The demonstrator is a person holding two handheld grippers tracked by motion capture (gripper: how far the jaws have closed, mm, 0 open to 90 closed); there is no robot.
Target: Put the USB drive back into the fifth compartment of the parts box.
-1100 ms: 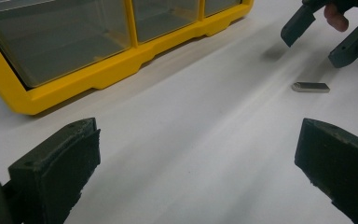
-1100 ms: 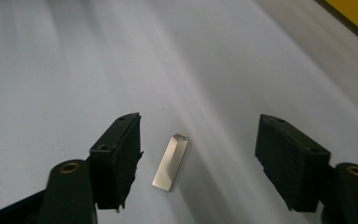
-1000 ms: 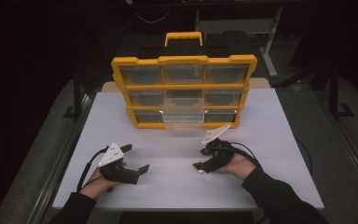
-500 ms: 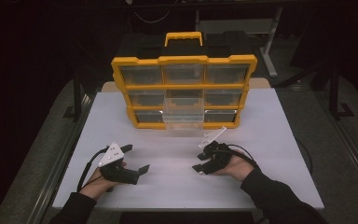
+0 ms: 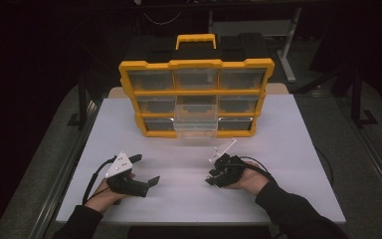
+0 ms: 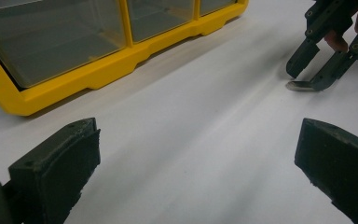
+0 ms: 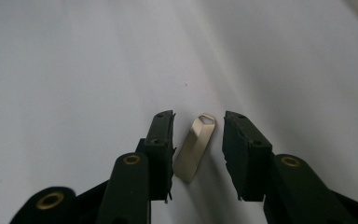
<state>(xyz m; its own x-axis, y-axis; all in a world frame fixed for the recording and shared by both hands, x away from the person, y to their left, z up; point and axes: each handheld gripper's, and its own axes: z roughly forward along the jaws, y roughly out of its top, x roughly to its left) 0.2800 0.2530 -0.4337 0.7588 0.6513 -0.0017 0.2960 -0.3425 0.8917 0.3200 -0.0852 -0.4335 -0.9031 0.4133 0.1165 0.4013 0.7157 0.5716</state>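
Note:
A small flat silver metal piece (image 7: 194,149) lies on the white table between the jaws of my right gripper (image 7: 198,121). The jaws have just been closing around it. One pad sits close against its side and a gap shows at the other, so there is no grip. In the left gripper view the same right gripper (image 6: 307,79) points down at the metal piece (image 6: 299,86). In the high view my right gripper (image 5: 212,178) rests low at the front right. My left gripper (image 5: 146,169) lies at the front left, open wide and empty (image 6: 196,135).
A yellow organizer (image 5: 196,64) with several clear drawers stands upright at the back of the white table (image 5: 179,199). Its lower middle drawer (image 5: 195,122) is pulled out toward me. The yellow frame (image 6: 112,70) lies ahead of the left gripper. Dark floor surrounds the table.
The right gripper's jaws have drawn closer together over the table, and the hand has shifted slightly. The left gripper and the organizer stay as they were.

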